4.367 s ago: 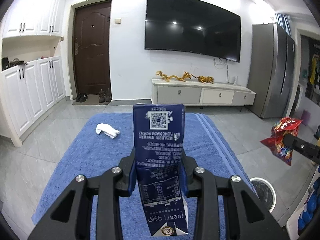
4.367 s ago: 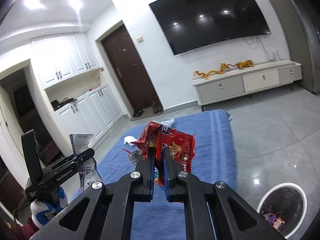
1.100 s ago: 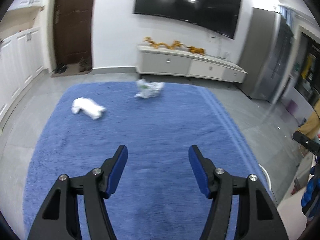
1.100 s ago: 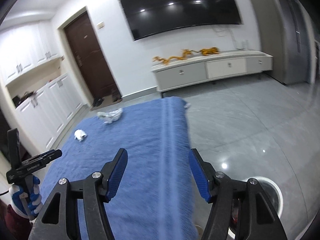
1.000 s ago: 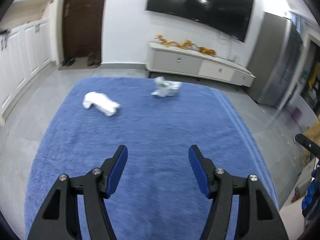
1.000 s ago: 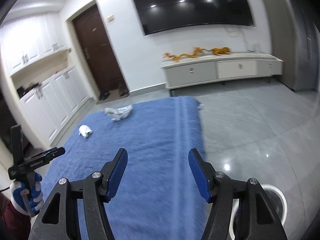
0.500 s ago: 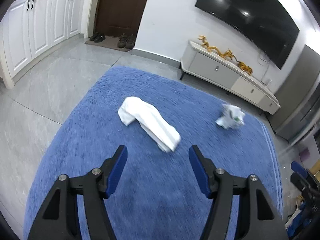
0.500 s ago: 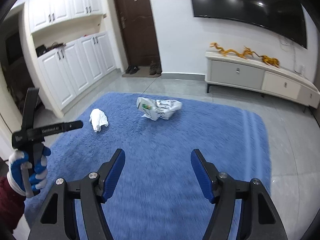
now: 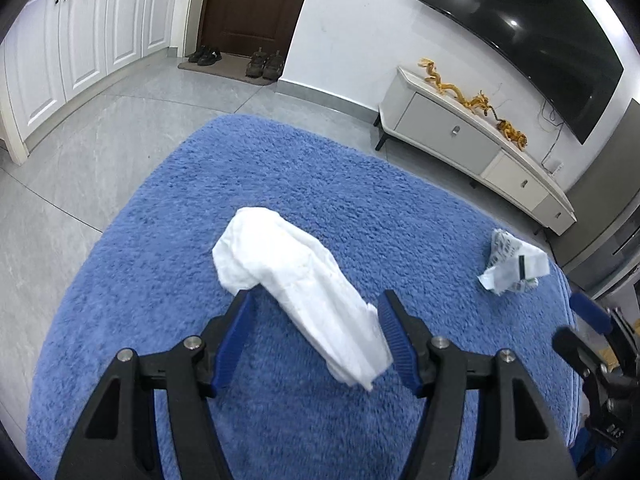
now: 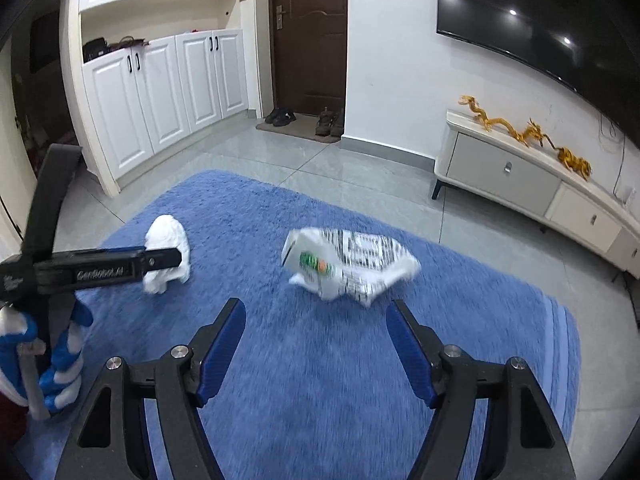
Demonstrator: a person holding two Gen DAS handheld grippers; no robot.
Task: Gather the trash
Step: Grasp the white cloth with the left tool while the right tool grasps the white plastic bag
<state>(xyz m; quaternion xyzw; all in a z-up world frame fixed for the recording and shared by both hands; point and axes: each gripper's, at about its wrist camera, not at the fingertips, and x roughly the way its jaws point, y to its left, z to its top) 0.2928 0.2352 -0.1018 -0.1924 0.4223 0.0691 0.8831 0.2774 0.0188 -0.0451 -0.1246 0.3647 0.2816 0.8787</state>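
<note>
Tissue wad (image 9: 304, 288), white and crumpled, lies on the blue rug (image 9: 360, 200), w/ its near end btwn the fingers of the left gripper (image 9: 314, 320). Jaws stand wide apart, nothing held; right pad looks to be just touching the paper's edge, left pad apart from it. Right gripper (image 10: 316, 340) hangs spread wide too, empty, short of the printed wrapper (image 10: 352, 266) that sits further up the rug; frame is blurry there, so can't tell how close it really is.

Step in hand, I'd say: left claw bags the tissue. To do it well: drop low so pads graze the rug pile, centre the wad's thick part btwn the pads, not the thin tail, then squeeze fully since soft paper compresses a lot. Wad lies diagonal to the jaws, so a slight wrist turn would give a squarer bite. Lift straight up, check no bit trails. Right side likely takes the wrapper same way: grab a bunched fold, not a flat flap.
</note>
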